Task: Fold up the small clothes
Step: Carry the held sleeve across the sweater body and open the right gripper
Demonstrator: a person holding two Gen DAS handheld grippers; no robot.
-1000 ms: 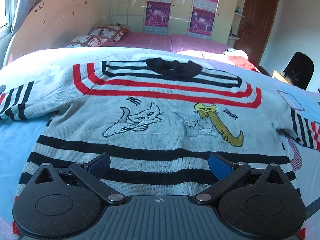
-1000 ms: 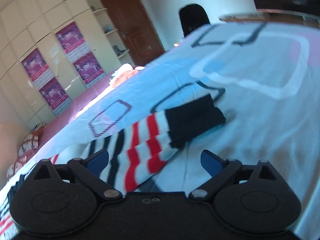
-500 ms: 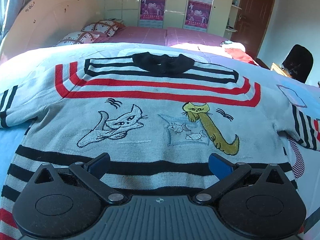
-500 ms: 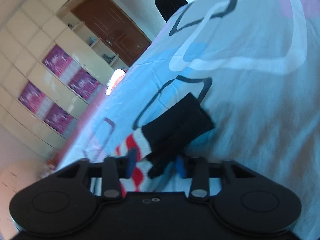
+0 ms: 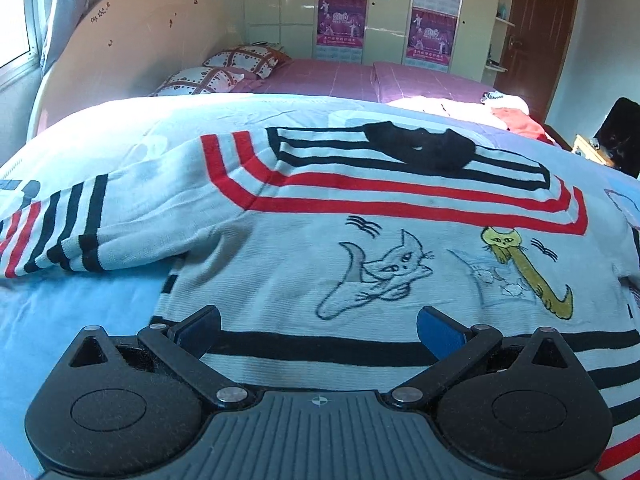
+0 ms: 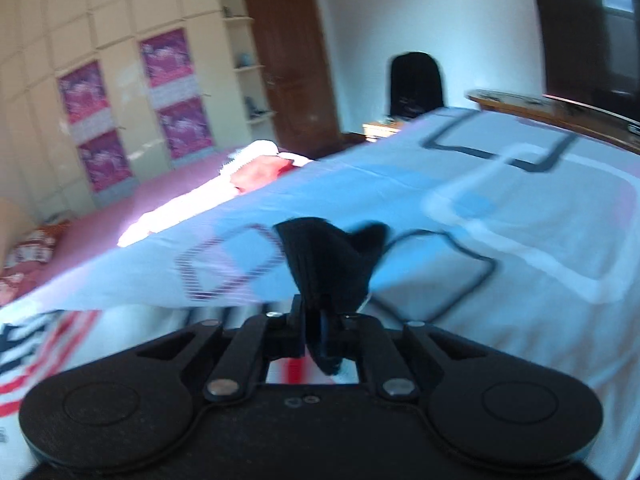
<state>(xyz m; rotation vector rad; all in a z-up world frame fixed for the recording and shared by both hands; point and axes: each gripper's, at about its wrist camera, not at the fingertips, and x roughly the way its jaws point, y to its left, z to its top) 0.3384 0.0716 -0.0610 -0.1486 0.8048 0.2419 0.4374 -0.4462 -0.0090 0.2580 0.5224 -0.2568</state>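
Two black two-finger grippers were at work over a pale grey knitted child's sweater (image 5: pixel 360 248) with red and black stripes and two embroidered cats, which lay spread flat, front up, on a light blue bedsheet (image 5: pixel 80 308) printed with rounded rectangles. The left gripper (image 5: pixel 318 330) hung over the sweater's lower hem, its blue-padded jaws standing wide apart with nothing pressed between them, only the black hem stripe showing in the gap. One striped sleeve (image 5: pixel 68 232) lay stretched out toward the left edge of the left wrist view, resting on the sheet, and the black ribbed collar (image 5: pixel 420 146) sat at the far side of the garment. The right gripper (image 6: pixel 320 336) had its jaws clamped together on the black ribbed cuff (image 6: pixel 328 260) of the sweater's other sleeve; the cuff bunched up and fanned out above the fingertips, lifted clear of the sheet, while blurred red and black stripes of the sweater showed at the lower left of that view. Beyond the blue sheet lay a pink bed cover (image 5: pixel 340 76) with two patterned pillows (image 5: pixel 224 68) against a cream headboard (image 5: pixel 132 40). Cream wardrobe doors carrying purple posters (image 5: pixel 340 12) stood behind, next to a brown wooden door (image 6: pixel 292 68), and a black chair (image 6: pixel 416 80) stood near the far corner of the bed.
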